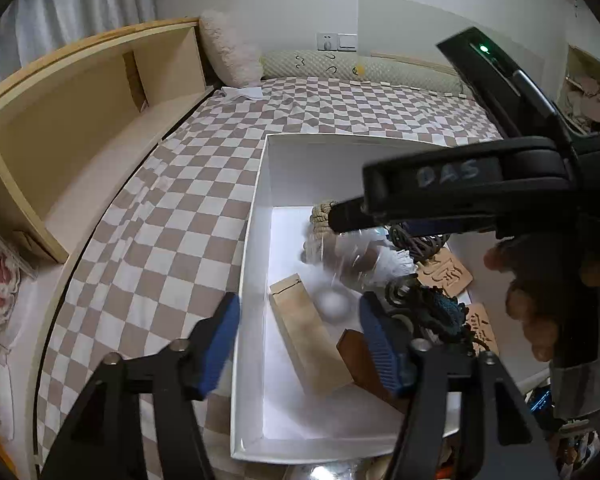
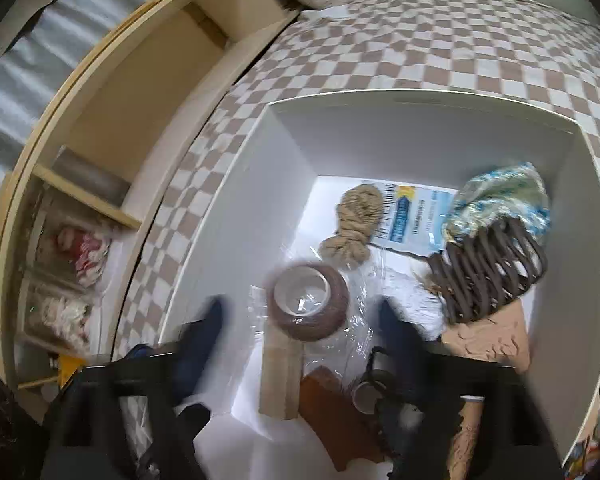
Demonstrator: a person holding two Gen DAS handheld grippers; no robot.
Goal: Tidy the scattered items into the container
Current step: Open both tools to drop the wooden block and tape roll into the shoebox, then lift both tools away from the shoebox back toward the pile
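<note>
Lying between open right fingers [image 2: 204, 320]: tape roll [image 2: 308, 304].

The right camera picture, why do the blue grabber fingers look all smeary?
Right wrist view: the right gripper fingers are motion-blurred, and the bagged tape roll between them is soft too. Left wrist view: the left gripper fingers look sharp; the tape bag smears.

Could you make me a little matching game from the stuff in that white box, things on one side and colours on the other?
Things:
1. rope knot
2. tape roll
3. wire coil
4. leaflet

Colours:
A. dark brown
B. blue and white
C. beige
D. reddish brown with a white core

Pairs: 1-C, 2-D, 3-A, 4-B
</note>
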